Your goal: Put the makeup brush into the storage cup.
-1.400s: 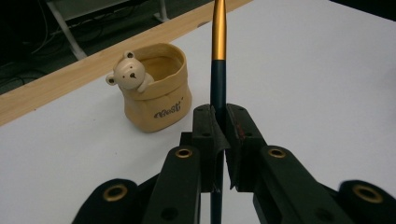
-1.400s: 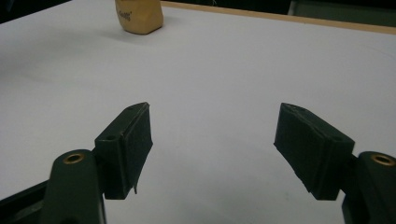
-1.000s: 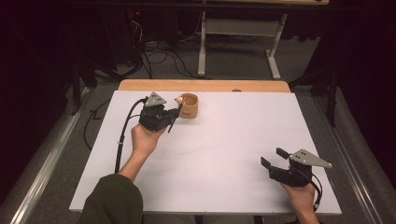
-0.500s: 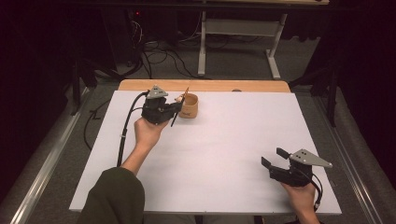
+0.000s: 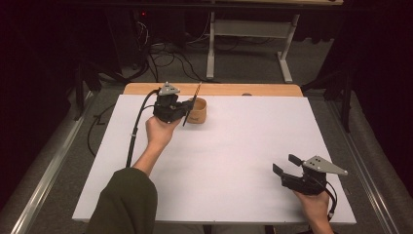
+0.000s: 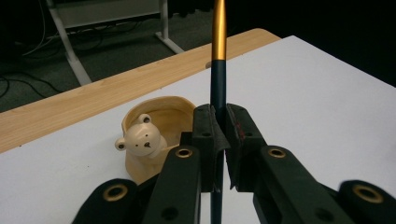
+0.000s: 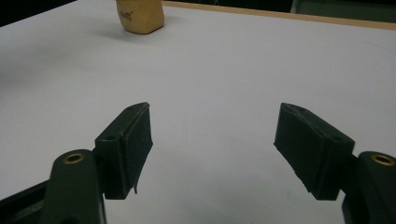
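A tan cup (image 5: pixel 198 110) with a small bear figure (image 6: pixel 138 139) on its rim stands near the table's far edge, left of centre. My left gripper (image 5: pixel 187 110) hovers right beside it, shut on a thin pencil (image 6: pixel 218 56) with a dark lower shaft and an orange upper part. The pencil (image 5: pixel 191 110) stands nearly upright, just at the cup's near rim (image 6: pixel 159 105). My right gripper (image 5: pixel 287 165) rests at the front right of the table, open, with nothing between its fingers (image 7: pixel 130 140). The cup (image 7: pixel 140 16) sits far ahead of it.
The white tabletop (image 5: pixel 234 161) has a wooden strip (image 5: pixel 243 89) along its far edge. Behind the table are a white desk frame (image 5: pixel 248 44) and cables (image 5: pixel 165 53) on the dark floor. A black cable (image 5: pixel 136 131) trails from my left gripper.
My left gripper has moved right and slightly away with the pencil, closing in on the cup. The right gripper has stayed still.
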Demonstrator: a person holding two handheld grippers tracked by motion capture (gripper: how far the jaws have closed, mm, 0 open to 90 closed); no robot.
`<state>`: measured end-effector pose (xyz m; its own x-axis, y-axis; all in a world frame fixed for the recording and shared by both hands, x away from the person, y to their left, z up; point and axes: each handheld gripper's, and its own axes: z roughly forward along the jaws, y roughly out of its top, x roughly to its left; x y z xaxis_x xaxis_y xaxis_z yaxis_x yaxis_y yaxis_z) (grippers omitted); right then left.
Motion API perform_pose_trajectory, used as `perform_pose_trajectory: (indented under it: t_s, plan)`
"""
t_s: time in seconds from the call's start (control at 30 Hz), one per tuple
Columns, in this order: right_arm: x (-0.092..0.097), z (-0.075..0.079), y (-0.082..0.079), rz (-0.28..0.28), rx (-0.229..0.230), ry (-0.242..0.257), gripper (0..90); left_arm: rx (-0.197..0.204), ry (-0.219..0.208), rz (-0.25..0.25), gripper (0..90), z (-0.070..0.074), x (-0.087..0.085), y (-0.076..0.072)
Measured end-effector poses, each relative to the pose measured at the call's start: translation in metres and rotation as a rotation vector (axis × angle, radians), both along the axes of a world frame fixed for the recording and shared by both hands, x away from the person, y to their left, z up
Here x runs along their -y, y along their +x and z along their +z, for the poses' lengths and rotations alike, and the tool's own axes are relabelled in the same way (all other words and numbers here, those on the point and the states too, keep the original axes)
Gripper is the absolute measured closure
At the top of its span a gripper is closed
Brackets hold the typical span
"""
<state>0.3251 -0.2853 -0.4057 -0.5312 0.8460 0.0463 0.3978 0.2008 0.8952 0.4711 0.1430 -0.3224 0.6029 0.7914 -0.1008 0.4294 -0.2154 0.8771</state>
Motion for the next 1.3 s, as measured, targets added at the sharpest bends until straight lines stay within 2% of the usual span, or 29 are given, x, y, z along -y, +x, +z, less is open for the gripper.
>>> perform_pose_trajectory:
  t_s: [0.23,0.5,0.7,0.8,1.0,1.3]
  plan:
    - [0.0,0.001,-0.001,-0.005,0.003,0.004,29.1,0.004,0.016,-0.006,82.9,-0.002,0.009,0.006]
    - [0.001,0.001,-0.001,-0.009,0.003,0.011,29.2,-0.001,-0.021,0.012,83.0,-0.006,0.01,0.018]
    - [0.002,0.001,-0.001,-0.009,0.001,0.011,29.1,0.015,-0.008,0.015,82.9,-0.005,0.016,0.026]
    - [0.002,0.001,-0.001,-0.008,0.0,0.013,29.1,0.02,0.018,0.019,82.9,-0.007,0.02,0.031]
    - [0.002,0.001,-0.001,-0.006,0.005,0.019,29.2,0.041,0.038,0.009,83.0,-0.006,0.028,0.036]
    - [0.003,0.002,-0.002,0.002,0.013,0.023,29.1,0.057,0.026,0.032,83.1,-0.007,0.033,0.048]
